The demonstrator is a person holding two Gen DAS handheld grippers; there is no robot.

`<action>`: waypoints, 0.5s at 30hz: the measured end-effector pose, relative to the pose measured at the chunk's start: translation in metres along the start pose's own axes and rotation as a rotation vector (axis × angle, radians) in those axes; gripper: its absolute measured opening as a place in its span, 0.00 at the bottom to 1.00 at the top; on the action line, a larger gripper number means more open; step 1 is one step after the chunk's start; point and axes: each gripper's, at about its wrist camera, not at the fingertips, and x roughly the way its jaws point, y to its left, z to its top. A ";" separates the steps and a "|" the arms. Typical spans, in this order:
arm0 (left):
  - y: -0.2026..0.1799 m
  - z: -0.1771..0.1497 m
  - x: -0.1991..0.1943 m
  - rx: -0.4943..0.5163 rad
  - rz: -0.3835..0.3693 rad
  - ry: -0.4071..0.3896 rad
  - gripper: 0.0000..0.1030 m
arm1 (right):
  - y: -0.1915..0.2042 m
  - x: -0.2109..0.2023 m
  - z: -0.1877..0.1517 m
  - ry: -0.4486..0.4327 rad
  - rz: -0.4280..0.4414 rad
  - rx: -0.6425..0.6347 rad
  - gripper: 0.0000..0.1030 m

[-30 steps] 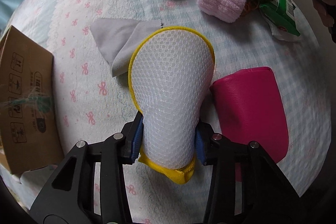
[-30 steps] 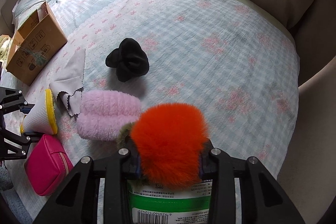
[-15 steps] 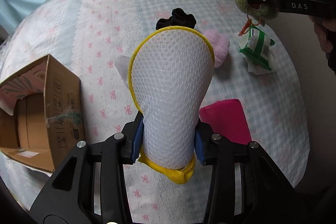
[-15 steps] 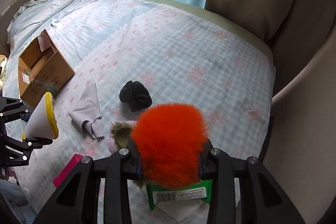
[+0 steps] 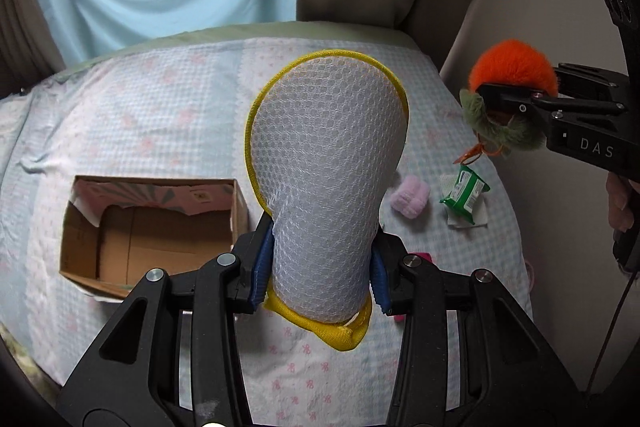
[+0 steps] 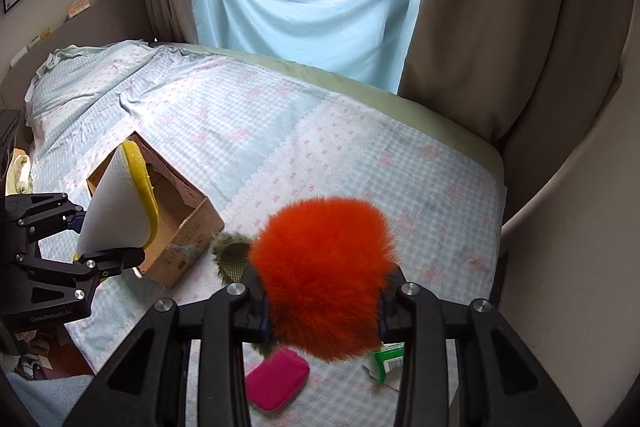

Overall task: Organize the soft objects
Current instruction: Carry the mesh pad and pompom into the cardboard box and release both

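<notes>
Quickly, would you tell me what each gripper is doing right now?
Left gripper: closed on the mesh sponge.
Right gripper: closed on the orange pompom.

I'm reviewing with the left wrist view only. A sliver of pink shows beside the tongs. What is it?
Observer: A pink pouch, lying flat on the bed.
Operator: Is the mesh pad white all through?
Observer: No. Seen side-on, the mesh pad has a thick yellow layer on the side toward the cardboard box.
Operator: Do the right tongs grip the pompom on both sides?
Observer: Yes, the right tongs pinch the orange pompom from both sides.
</notes>
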 end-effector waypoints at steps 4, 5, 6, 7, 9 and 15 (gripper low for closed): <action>0.040 0.000 -0.027 -0.028 0.035 -0.011 0.36 | 0.046 -0.008 0.021 -0.012 0.033 0.027 0.33; 0.051 0.000 -0.033 -0.038 0.037 -0.011 0.36 | 0.057 -0.009 0.026 -0.012 0.042 0.037 0.33; 0.063 -0.001 -0.038 -0.046 0.042 -0.011 0.36 | 0.069 -0.009 0.030 -0.012 0.050 0.048 0.33; 0.075 -0.003 -0.042 -0.052 0.050 -0.009 0.36 | 0.081 -0.008 0.034 -0.010 0.056 0.060 0.33; 0.099 -0.005 -0.047 -0.066 0.052 0.000 0.36 | 0.104 -0.004 0.042 -0.002 0.062 0.074 0.33; 0.174 -0.012 -0.042 -0.082 0.038 0.059 0.36 | 0.164 0.024 0.063 0.055 0.046 0.161 0.33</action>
